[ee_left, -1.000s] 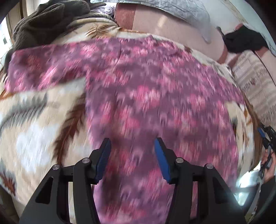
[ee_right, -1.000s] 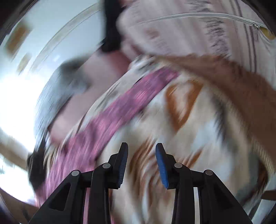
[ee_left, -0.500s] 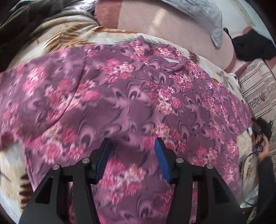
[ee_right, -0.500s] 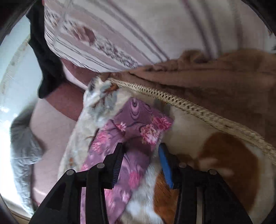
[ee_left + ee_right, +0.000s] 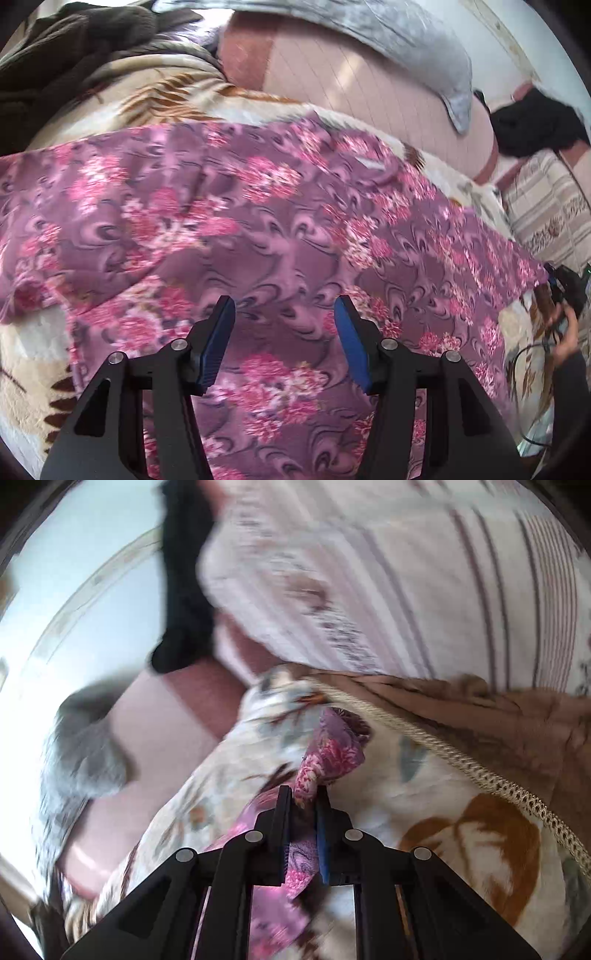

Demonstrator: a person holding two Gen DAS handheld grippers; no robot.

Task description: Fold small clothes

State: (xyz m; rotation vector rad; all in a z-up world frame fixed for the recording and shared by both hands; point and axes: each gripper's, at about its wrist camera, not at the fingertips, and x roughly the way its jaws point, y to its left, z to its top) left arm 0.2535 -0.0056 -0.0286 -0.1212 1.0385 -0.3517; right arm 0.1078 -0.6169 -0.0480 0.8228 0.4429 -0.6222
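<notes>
While a purple floral garment [image 5: 288, 229] lies spread across a cream leaf-patterned blanket [image 5: 33, 369] on the bed, the left gripper [image 5: 284, 321] hovers over its middle, jaws wide apart and holding nothing. At the garment's far right end, the right gripper [image 5: 303, 797] has its jaws closed tight on a bunched corner of the fabric [image 5: 328, 753], raised off the blanket. A grey pillow [image 5: 406, 48] and a striped cushion [image 5: 424, 572] sit nearby.

The left gripper [image 5: 284, 317] hangs spread wide over the floral garment [image 5: 280, 229] on the blanket [image 5: 33, 376].
</notes>
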